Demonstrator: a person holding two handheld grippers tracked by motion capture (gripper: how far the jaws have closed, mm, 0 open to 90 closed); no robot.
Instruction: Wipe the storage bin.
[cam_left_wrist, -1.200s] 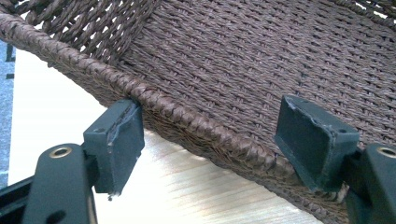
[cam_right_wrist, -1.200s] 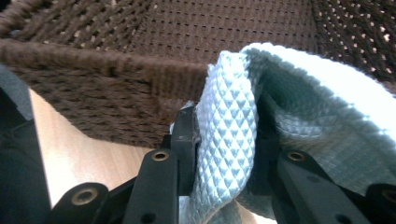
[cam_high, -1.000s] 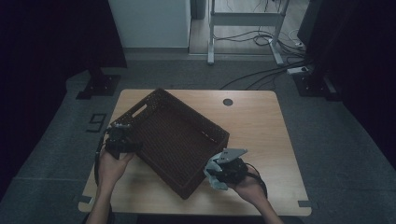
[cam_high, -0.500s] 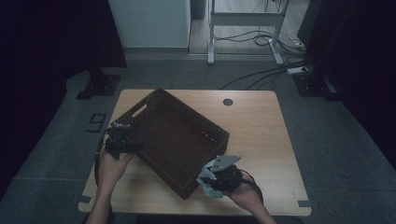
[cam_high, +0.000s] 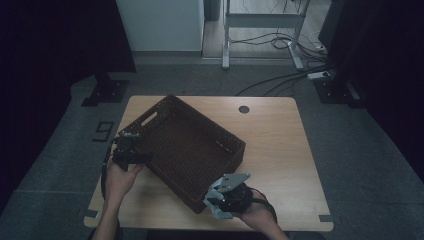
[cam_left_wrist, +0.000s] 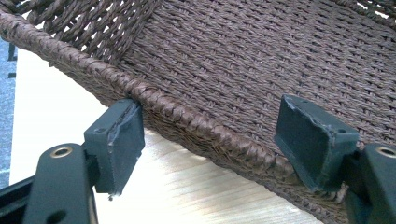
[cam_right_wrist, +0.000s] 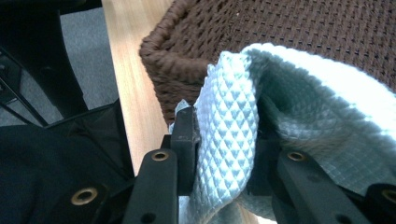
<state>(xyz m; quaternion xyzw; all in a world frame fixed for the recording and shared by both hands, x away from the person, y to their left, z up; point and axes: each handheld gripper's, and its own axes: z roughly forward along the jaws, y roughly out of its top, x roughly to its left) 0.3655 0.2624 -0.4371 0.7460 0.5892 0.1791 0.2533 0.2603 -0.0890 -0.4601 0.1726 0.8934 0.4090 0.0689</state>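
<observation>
Cloth (cam_right_wrist: 243, 121) pinched in right tool (cam_right_wrist: 224, 140).

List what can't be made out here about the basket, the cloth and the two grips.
- Cloth: its full size; the right gripper view cuts it off, and the right gripper covers it in the high view.
- Basket: whether it rests flat; too dark in the high view.
- Left gripper: whether its pads press the rim; the weave hides the contact in the left gripper view.
</observation>
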